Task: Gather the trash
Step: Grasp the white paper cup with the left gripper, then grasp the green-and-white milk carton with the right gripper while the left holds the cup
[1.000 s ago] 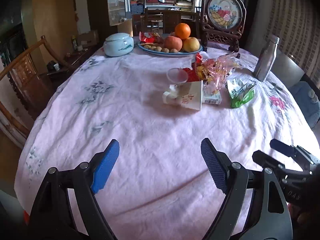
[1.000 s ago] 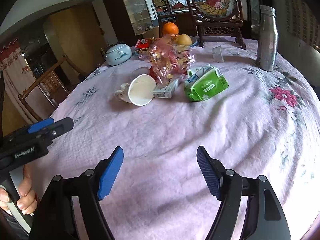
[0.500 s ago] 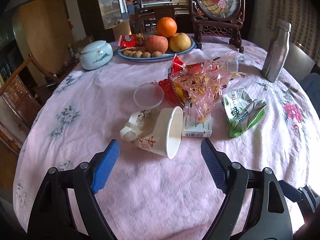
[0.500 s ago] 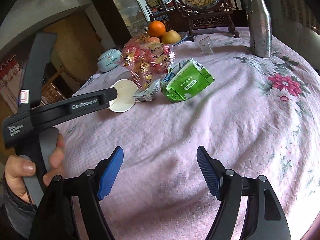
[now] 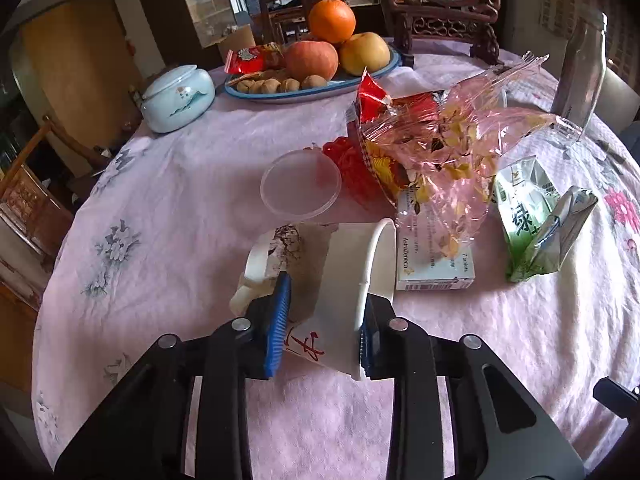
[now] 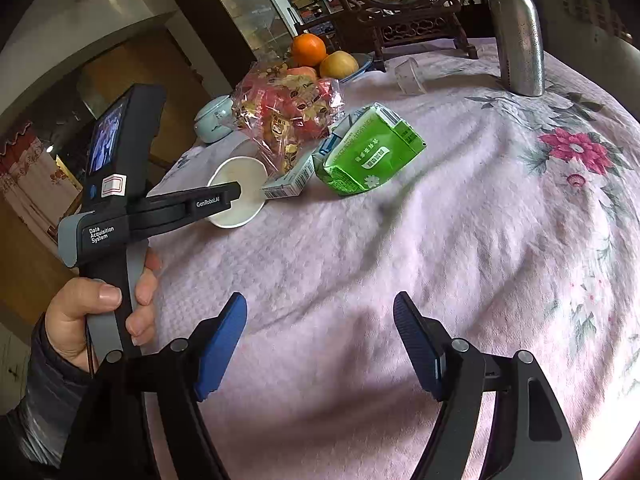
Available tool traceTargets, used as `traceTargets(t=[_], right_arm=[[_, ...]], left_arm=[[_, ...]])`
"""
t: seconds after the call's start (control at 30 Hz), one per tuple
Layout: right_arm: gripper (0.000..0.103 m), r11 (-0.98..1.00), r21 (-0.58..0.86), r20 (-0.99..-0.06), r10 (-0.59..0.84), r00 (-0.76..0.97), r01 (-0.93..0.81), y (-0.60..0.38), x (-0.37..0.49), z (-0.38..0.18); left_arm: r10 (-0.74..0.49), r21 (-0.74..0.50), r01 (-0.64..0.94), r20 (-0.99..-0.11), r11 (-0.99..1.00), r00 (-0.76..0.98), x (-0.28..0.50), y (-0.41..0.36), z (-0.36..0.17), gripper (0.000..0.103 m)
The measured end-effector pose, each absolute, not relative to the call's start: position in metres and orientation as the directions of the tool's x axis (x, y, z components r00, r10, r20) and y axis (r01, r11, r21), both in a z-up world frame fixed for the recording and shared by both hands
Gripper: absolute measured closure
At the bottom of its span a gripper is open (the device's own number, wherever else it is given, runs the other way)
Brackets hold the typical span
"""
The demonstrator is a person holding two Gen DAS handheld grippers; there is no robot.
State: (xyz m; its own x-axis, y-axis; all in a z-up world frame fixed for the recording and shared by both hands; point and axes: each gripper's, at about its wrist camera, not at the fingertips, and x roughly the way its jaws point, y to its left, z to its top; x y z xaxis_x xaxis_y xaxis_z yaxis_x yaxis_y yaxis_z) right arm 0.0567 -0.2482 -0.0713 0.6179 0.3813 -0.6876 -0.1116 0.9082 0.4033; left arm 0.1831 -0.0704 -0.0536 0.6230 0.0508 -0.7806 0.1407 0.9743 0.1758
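A white paper cup (image 5: 340, 280) with red writing lies on its side on the pink tablecloth. My left gripper (image 5: 322, 320) is shut on it, one blue pad on each side of its wall. The cup (image 6: 248, 178) also shows in the right wrist view, with the left gripper's finger across its mouth. Beyond it lie a clear plastic lid (image 5: 300, 188), a crinkled candy bag (image 5: 440, 148), a small white box (image 5: 436, 268) and a green carton (image 5: 532, 220). My right gripper (image 6: 320, 340) is open and empty, low over the cloth, well short of the green carton (image 6: 368, 152).
A blue plate (image 5: 280, 94) of fruit and nuts, a pale blue lidded jar (image 5: 176, 98), a carved wooden stand (image 5: 440, 20) and a metal bottle (image 5: 580, 64) stand at the back. A small clear cup (image 6: 410, 76) lies near the bottle (image 6: 518, 32). Wooden chairs stand left of the table.
My left gripper moved forward to the paper cup and closed on it. My right gripper moved forward a little and stayed open.
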Motion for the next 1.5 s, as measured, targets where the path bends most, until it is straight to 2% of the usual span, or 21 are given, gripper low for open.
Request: traceTargets(t=[0.23,0.33,0.63,0.9,1.07,1.33,1.5], right_arm=[[0.028,0.925,0.372,-0.710,0.340,0.617,-0.081,-0.249,0.056,-0.071],[0.028,0.931,0.357,-0.718,0.323,0.616,-0.071,-0.249,0.054,-0.068],[0.028,0.960,0.271,-0.727,0.253,0.638,-0.072,-0.236,0.053,-0.048],[0.028,0.971,0.233,-0.732,0.215,0.646,-0.060,-0.231,0.084,-0.036],[0.028,0.966,0.258,-0.729,0.186,0.659,0.013,-0.238,0.107,-0.034],[0.028,0.976,0.188,-0.761,0.074,0.644,0.110,-0.232,0.155,-0.036],[0.028,0.955,0.215,-0.788,0.045,0.614,0.206,-0.235,0.177,-0.051]], left_arm=[[0.011,0.137,0.141,-0.754,0.980,0.657,0.172,-0.053,-0.041,0.091],[-0.009,0.118,0.143,-0.738,0.983,0.674,0.162,-0.043,-0.033,0.095],[-0.041,0.072,0.141,-0.741,0.987,0.671,0.122,-0.005,-0.024,0.096],[-0.082,-0.004,0.118,-0.743,0.993,0.664,0.094,0.035,-0.020,0.096],[-0.111,-0.041,0.120,-0.741,0.992,0.662,0.088,0.045,-0.021,0.096],[-0.134,-0.070,0.124,-0.745,0.990,0.653,0.092,0.051,-0.026,0.095],[-0.137,-0.078,0.120,-0.747,0.990,0.651,0.096,0.056,-0.028,0.095]])
